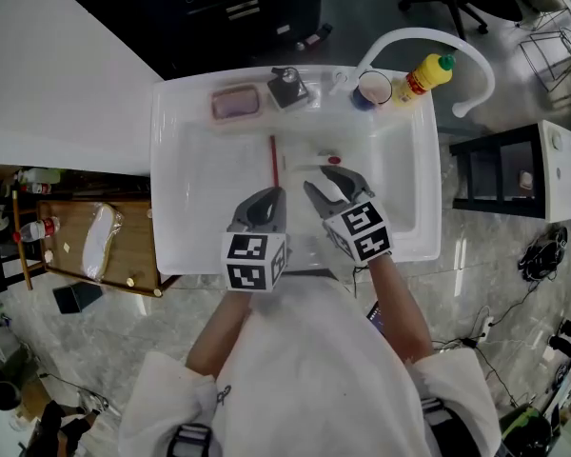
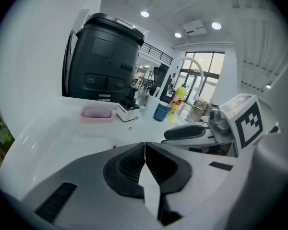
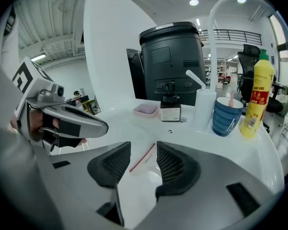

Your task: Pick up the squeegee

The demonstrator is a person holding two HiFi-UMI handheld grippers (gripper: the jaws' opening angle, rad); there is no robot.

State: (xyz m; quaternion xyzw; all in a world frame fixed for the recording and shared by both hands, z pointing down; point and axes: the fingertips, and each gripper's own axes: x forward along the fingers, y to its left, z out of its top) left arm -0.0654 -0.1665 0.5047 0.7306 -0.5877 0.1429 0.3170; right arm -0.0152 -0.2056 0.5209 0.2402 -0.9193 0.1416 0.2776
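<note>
My right tool (image 1: 316,179) is spread, nothing between its pads. My left tool (image 1: 271,196) is pressed together and empty. The squeegee (image 1: 274,160) lies flat in the white sink (image 1: 190,188), just far of both tools, its red strip running near to far. In the right gripper view the squeegee (image 3: 143,157) sits framed in the gap between the jaws, clear of both. I can't make it out in the left gripper view, which gives me the pink soap dish (image 2: 97,113) and the right tool (image 2: 175,133) at its right.
</note>
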